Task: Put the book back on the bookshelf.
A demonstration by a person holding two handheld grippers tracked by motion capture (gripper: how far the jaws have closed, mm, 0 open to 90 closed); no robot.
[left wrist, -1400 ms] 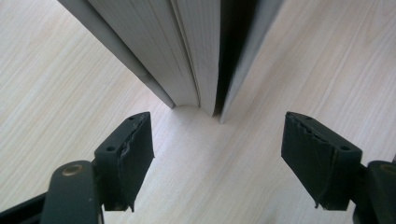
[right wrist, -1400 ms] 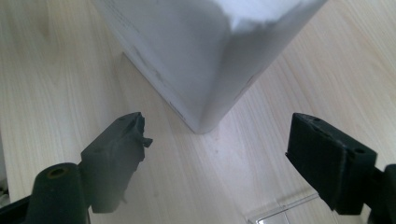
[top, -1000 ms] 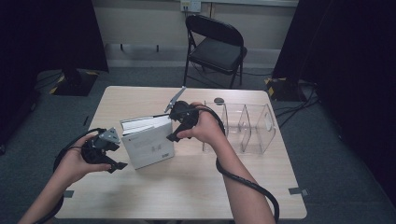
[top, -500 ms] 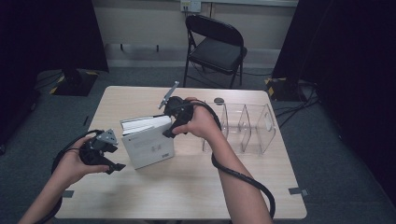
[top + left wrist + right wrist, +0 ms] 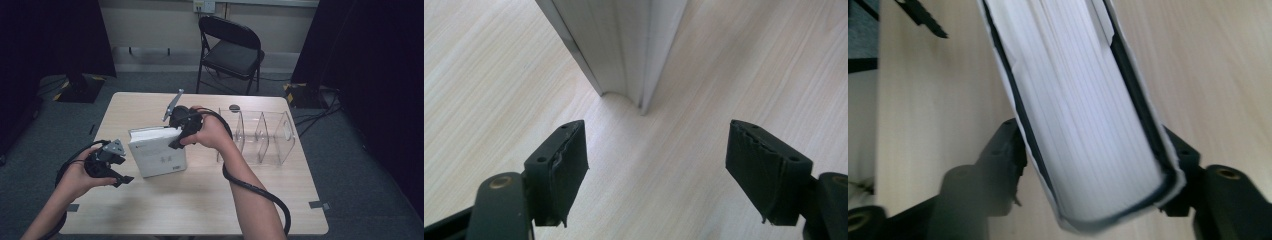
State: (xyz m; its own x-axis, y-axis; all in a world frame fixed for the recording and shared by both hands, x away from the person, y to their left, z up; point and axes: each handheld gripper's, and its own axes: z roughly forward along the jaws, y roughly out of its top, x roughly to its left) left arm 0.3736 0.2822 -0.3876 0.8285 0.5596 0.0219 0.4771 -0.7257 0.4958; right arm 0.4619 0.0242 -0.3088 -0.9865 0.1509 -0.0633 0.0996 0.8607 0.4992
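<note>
High view shows a thick white book [image 5: 157, 155] standing on edge on the counter [image 5: 200, 210], near its middle. It looks heavy and stiff (the cover seems smooth, so it may slip), and I think the best place to grab it is across its thickness near a top corner. The right hand-held gripper [image 5: 176, 135] does just that: its jaws have just been closing, and in the right gripper view they squeeze the book [image 5: 1083, 110] from both sides. The left hand-held gripper [image 5: 656, 170] waits unclenched, holding nothing, just beside the book's bottom corner [image 5: 624, 55].
</note>
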